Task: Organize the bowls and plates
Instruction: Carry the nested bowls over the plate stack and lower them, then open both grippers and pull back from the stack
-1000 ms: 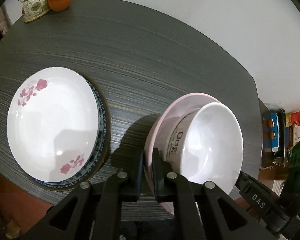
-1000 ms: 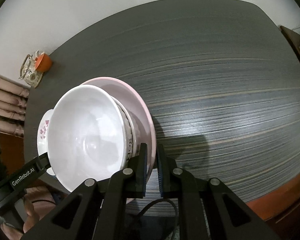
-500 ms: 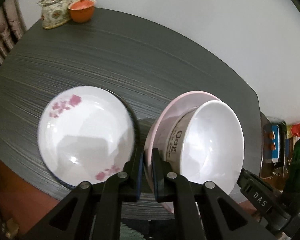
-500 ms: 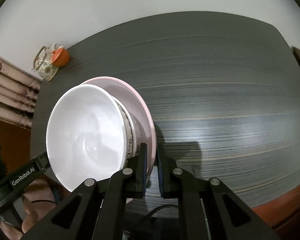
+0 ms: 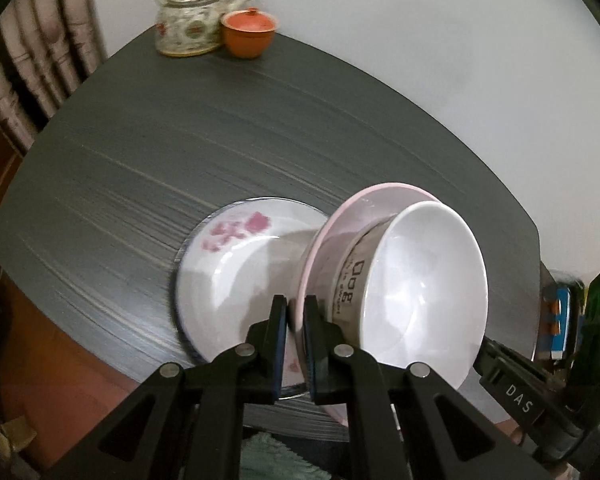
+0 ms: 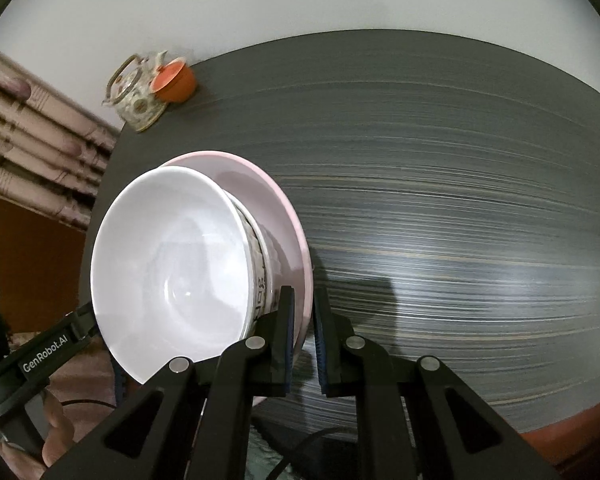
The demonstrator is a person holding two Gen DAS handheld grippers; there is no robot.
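A pink plate [image 5: 340, 224] carries a white bowl [image 5: 424, 292] with dark lettering on its side, and both hang above the dark table. My left gripper [image 5: 296, 312] is shut on the plate's left rim. My right gripper [image 6: 303, 312] is shut on the opposite rim of the pink plate [image 6: 288, 224], with the white bowl [image 6: 172, 276] beside it. A white plate with pink flowers [image 5: 236, 268] lies on the table on a blue-patterned plate, partly hidden behind the pink plate.
A floral teapot [image 5: 188, 20] and an orange lidded cup [image 5: 249, 34] stand at the table's far corner. The dark striped table [image 6: 440, 200] stretches to the right. A person's hand [image 6: 56, 436] grips the left tool. Cluttered shelves [image 5: 560, 320] lie beyond the right edge.
Both grippers carried the pink plate and bowl leftward and up; the flowered plate now sits right behind the pink plate, and the teapot looms nearer.
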